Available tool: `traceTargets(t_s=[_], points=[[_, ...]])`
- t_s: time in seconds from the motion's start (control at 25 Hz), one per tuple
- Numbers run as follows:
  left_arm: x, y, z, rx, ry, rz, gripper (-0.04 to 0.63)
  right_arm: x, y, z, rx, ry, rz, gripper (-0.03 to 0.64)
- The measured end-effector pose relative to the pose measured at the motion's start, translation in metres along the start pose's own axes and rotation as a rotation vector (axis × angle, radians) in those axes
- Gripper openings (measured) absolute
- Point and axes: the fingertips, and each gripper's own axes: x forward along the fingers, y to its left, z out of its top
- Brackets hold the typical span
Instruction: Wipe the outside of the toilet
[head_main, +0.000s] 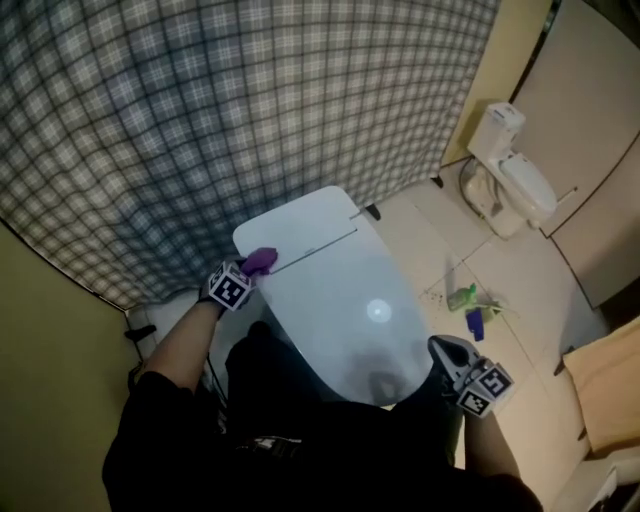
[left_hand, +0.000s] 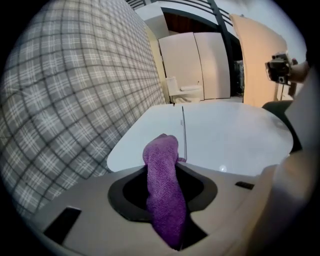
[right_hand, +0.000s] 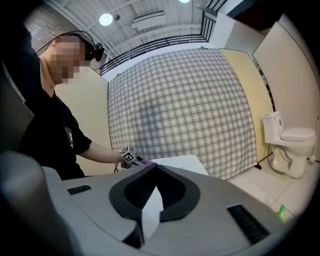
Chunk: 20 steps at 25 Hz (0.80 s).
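From the head view I look down on a white toilet (head_main: 335, 290) with its lid closed, standing against a plaid curtain. My left gripper (head_main: 248, 272) rests at the toilet's back left corner, shut on a purple cloth (head_main: 260, 261). In the left gripper view the purple cloth (left_hand: 162, 185) sticks out between the jaws of the left gripper (left_hand: 165, 200), its tip touching the white lid (left_hand: 225, 135). My right gripper (head_main: 447, 350) hovers off the toilet's front right, jaws together and apart from the toilet. In the right gripper view the right gripper (right_hand: 150, 210) points toward the curtain.
The plaid curtain (head_main: 220, 120) hangs behind the toilet. A second white toilet (head_main: 510, 175) stands at the far right wall. A green bottle (head_main: 461, 296) and a blue bottle (head_main: 476, 323) lie on the pale floor right of the toilet. The person's dark clothing fills the bottom.
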Motion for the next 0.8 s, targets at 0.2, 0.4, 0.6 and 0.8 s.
traceTargets(t_s=[0.2,0.4,0.6,0.8], points=[[-0.004,0.004,0.012,0.009,0.024,0.016,0.127,-0.009,0.009,0.016,-0.003,-0.001,-0.02,0.009],[0.04,-0.002,0.02,0.035,0.024,-0.012,0.127,0.001,-0.014,-0.014,0.004,0.011,-0.052,0.009],[0.104,-0.008,0.062,0.069,0.037,-0.05,0.127,0.014,-0.058,-0.036,0.05,0.004,-0.075,0.009],[0.113,-0.022,0.139,0.101,0.041,-0.049,0.127,-0.016,-0.071,-0.022,0.113,-0.041,-0.074,0.009]])
